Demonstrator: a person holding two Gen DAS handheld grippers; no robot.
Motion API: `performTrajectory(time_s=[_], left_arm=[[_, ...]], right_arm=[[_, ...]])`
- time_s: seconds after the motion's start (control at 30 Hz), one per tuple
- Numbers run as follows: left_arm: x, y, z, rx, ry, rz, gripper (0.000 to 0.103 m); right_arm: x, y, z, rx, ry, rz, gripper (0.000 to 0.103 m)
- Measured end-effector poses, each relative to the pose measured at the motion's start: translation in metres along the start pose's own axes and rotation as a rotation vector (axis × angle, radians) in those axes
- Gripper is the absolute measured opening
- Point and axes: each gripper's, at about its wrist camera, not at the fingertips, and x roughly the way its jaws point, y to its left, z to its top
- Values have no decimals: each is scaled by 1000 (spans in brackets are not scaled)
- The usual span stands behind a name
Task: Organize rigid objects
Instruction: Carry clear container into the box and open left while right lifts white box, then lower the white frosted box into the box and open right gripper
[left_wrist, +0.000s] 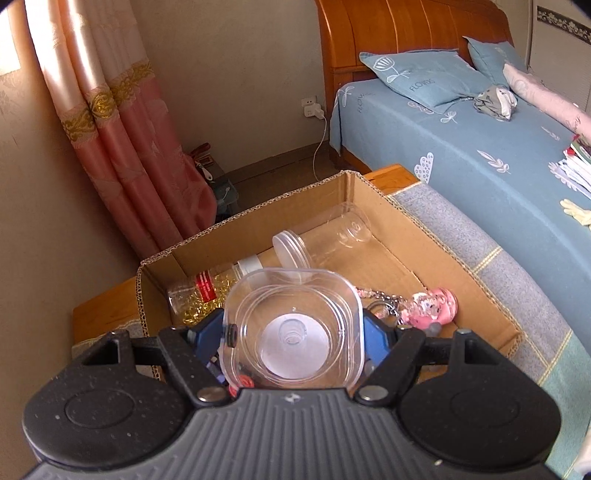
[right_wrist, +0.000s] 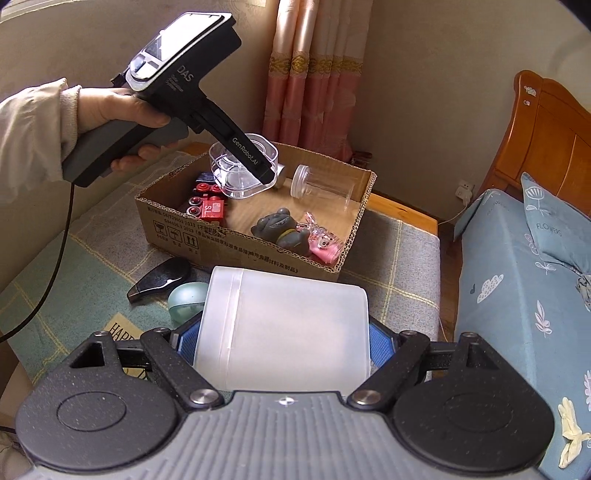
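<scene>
Through my left wrist camera, my left gripper (left_wrist: 293, 334) is closed on a clear square container (left_wrist: 293, 328), its blue pads pressing on both sides, and I hold it above the open cardboard box (left_wrist: 373, 192). Inside the box beyond it lie a clear jar (left_wrist: 325, 236) on its side, a bottle with gold bits (left_wrist: 207, 293) along the left wall, and a pink keychain (left_wrist: 432, 304) to the right. The box sits on a checked cloth (left_wrist: 480, 254) beside the bed (left_wrist: 498, 155). Through my right wrist camera, my right gripper (right_wrist: 282, 345) is clamped on a frosted white tub (right_wrist: 284, 325), held near the box's front wall, outside it. In the box I see red toy trains (right_wrist: 208, 205), a grey frog figure (right_wrist: 280, 229) and the pink keychain (right_wrist: 321, 243). My left hand (right_wrist: 122, 114) holds the other gripper over the box's far left corner. A black object (right_wrist: 160, 278) and a pale green ball (right_wrist: 186, 301) lie on the cloth just left of the tub.
</scene>
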Motion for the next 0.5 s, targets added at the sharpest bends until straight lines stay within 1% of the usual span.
performTrajectory(time_s=[0.07, 0.1, 0.13, 0.17, 0.2, 0.3, 0.5], left_arm=[[8, 5, 3, -29, -17, 1, 77], [12, 7, 4, -37, -18, 15, 81], [15, 8, 4, -40, -14, 36, 87], [17, 9, 3, -40, -8, 55, 90], [18, 9, 2, -35, -6, 62, 91], [12, 9, -6, -30, 2, 51, 91], [-22, 7, -24, -41, -28, 28, 94]], right_arm=[[-2, -1, 1, 2, -2, -10, 88], [-2, -1, 1, 1, -3, -14, 88], [-2, -1, 2, 0, -3, -16, 88], [-3, -1, 2, 1, -4, -18, 88], [-3, -2, 2, 1, -4, -19, 88], [-2, -3, 5, -5, -5, -18, 88], [4, -7, 20, -2, -19, 0, 88]])
